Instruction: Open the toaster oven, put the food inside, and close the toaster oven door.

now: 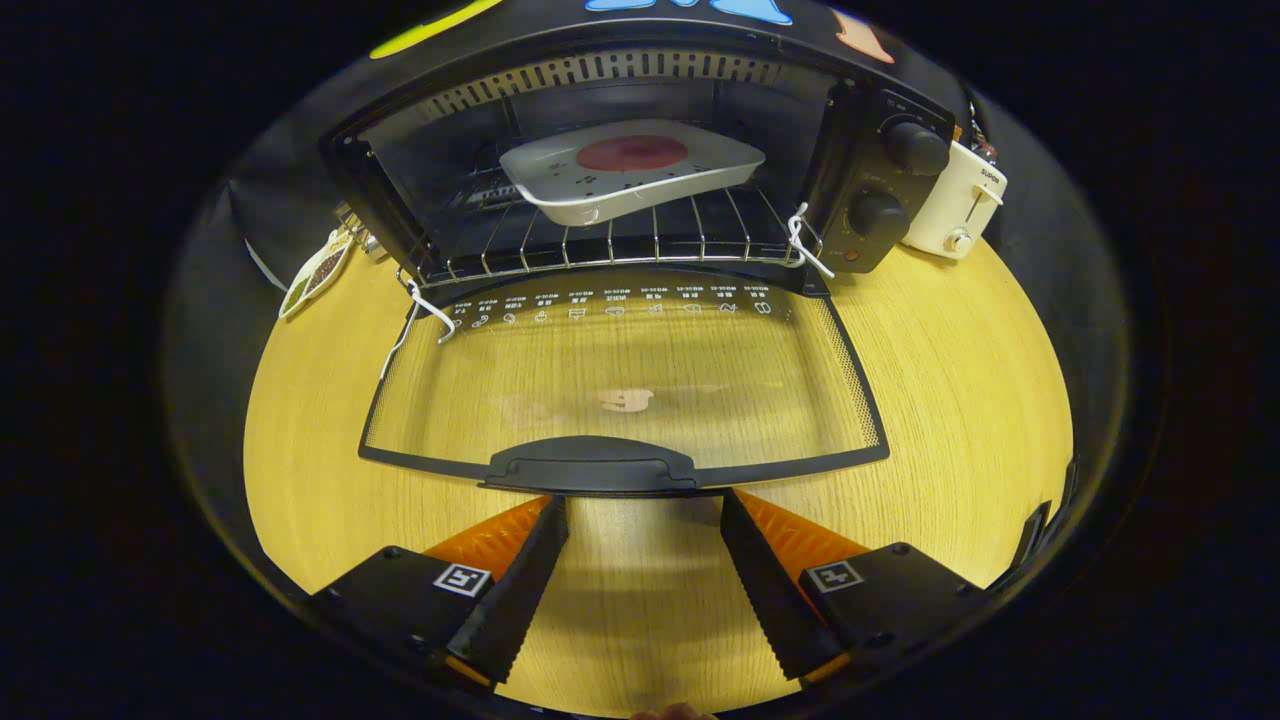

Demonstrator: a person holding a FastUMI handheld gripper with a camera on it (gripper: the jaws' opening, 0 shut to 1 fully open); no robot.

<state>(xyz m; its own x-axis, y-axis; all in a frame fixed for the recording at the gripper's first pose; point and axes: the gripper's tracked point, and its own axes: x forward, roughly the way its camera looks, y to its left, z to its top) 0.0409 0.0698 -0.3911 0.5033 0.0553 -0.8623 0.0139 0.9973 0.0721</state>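
The black toaster oven (880, 170) stands at the back of the wooden table with its glass door (620, 380) folded down flat toward me. Inside, a white tray (600, 195) holding a round dark-red piece of food (632, 153) rests on the wire rack (600, 245). The door's black handle (590, 467) lies just ahead of my fingertips. My gripper (645, 500) is open, nothing between its fingers, which point at the handle from just below its edge.
A cream pop-up toaster (957, 200) stands right of the oven. A small packet (318, 270) lies left of it. White cords (800, 240) hang at both door hinges. Bare wooden table (960, 380) lies on either side of the door.
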